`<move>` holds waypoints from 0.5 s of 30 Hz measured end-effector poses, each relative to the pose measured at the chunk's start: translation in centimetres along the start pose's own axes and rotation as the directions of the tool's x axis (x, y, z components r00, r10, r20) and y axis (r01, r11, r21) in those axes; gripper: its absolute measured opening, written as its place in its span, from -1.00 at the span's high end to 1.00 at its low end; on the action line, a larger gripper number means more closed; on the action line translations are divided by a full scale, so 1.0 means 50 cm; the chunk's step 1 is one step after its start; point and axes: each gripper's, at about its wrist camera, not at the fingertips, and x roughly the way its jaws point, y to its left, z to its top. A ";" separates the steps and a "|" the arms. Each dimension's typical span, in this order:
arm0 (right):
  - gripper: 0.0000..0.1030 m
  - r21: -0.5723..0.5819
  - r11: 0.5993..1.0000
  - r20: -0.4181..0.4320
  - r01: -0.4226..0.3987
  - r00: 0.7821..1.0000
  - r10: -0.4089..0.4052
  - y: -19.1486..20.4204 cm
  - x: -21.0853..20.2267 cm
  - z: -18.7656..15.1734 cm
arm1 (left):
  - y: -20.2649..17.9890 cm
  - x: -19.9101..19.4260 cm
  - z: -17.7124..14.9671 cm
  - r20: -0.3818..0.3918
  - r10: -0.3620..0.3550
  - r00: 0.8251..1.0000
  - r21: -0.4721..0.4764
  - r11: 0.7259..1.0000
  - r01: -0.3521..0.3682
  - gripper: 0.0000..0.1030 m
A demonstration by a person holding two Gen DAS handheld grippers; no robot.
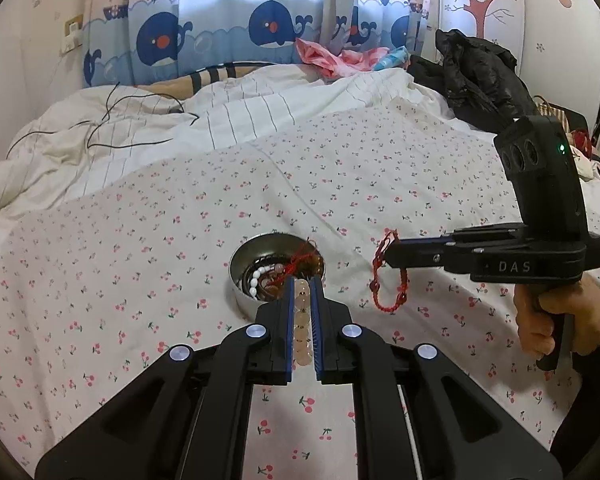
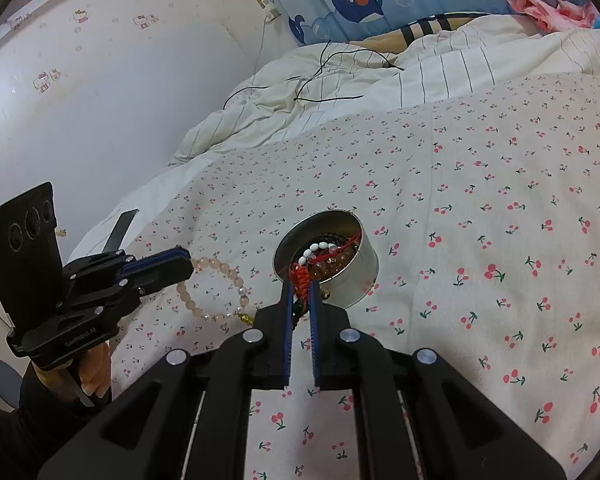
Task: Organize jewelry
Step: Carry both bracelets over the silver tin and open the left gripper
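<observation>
A round metal tin [image 1: 240, 298] [image 2: 364, 280] stands on the cherry-print bedsheet and holds several bead bracelets and red cords. My left gripper [image 1: 303, 280] [image 2: 190, 265] is shut on a pale pink bead bracelet [image 1: 302, 330] [image 2: 224, 292], held just in front of the tin and above the sheet. My right gripper [image 2: 301, 284] [image 1: 390, 254] is shut on a red woven cord bracelet [image 1: 384, 280] [image 2: 300, 276], which hangs from its tips to the right of the tin.
The cherry-print bedsheet [image 1: 380, 168] covers the bed. A striped white duvet [image 1: 120, 136] with a black cable [image 1: 100, 128] lies at the back. Black clothes [image 1: 480, 76] are piled at the back right. A whale-print curtain [image 1: 220, 36] hangs behind.
</observation>
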 end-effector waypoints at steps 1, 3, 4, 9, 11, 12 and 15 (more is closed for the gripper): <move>0.84 0.002 1.000 0.000 -0.002 1.000 0.002 0.000 0.000 0.000 | -0.001 -0.001 0.003 0.003 0.002 1.000 0.003 1.000 -0.002 0.87; 0.84 0.004 1.000 0.001 -0.006 1.000 0.006 -0.001 -0.001 0.000 | -0.005 -0.002 0.012 0.011 0.007 1.000 0.011 1.000 -0.007 0.87; 0.84 0.005 1.000 0.001 -0.007 1.000 0.007 -0.002 -0.002 0.000 | -0.008 -0.001 0.018 0.015 0.007 1.000 0.014 1.000 -0.008 0.87; 0.84 0.009 1.000 0.004 -0.010 1.000 0.010 -0.002 -0.004 0.000 | -0.016 0.008 0.046 0.039 -0.003 0.999 0.013 1.000 0.002 0.87; 0.84 0.013 1.000 0.009 -0.008 1.000 0.008 -0.004 -0.006 0.001 | -0.014 0.018 0.060 0.050 -0.015 0.999 0.003 1.000 0.015 0.87; 0.84 0.014 1.000 0.010 -0.008 1.000 0.007 -0.005 -0.007 0.002 | -0.013 0.025 0.065 0.055 -0.026 0.998 -0.005 1.000 0.026 0.87; 0.84 0.021 1.000 0.015 -0.002 1.000 0.002 -0.008 -0.008 0.002 | -0.002 0.051 0.075 0.065 -0.062 0.996 -0.040 0.997 0.065 0.87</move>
